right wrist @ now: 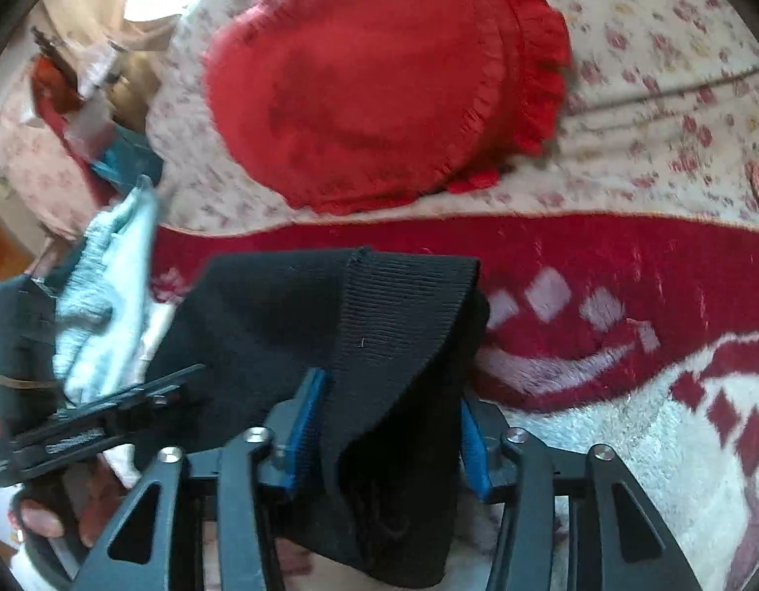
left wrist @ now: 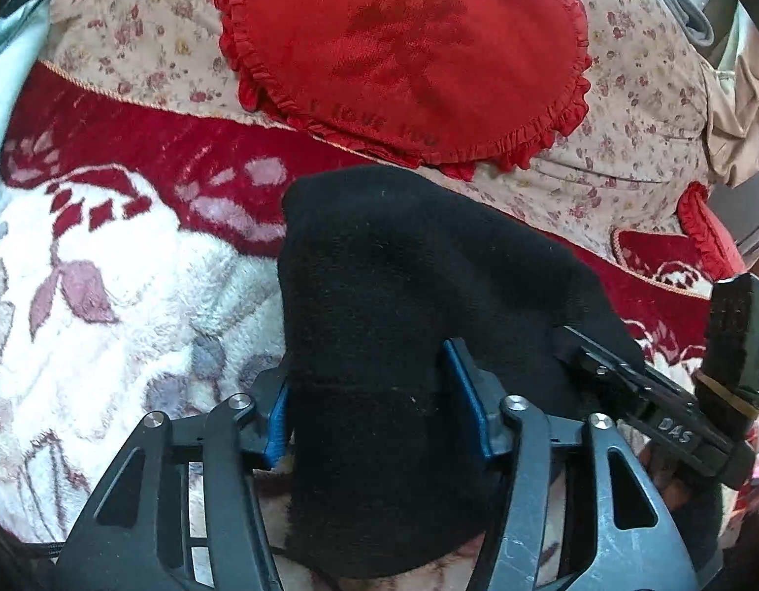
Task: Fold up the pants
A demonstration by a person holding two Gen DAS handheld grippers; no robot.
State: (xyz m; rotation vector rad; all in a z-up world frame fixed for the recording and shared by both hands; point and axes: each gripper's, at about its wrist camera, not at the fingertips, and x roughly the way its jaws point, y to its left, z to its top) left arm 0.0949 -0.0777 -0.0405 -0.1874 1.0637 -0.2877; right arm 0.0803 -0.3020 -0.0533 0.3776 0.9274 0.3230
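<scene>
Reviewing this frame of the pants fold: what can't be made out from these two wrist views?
- Left view: the black pants hide the left gripper contact; grip unclear.
- Right view: motion blur smears the red cushion; fabric covers the right gripper gap.
- Both views: the pants' lower end is cut off by the bottom edge.

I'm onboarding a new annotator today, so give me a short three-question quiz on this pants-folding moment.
1. True or false: black fabric of the pants lies between the fingers of both the left gripper and the right gripper.
2. Which edge of the pants shows ribbing in the right wrist view? A) a ribbed band B) a zip fly C) a buttoned pocket
3. Fill in: beyond the pants, on the flowered cover, lies a red frilled ______.

Key: 1 true; 2 A; 3 cushion.
</scene>
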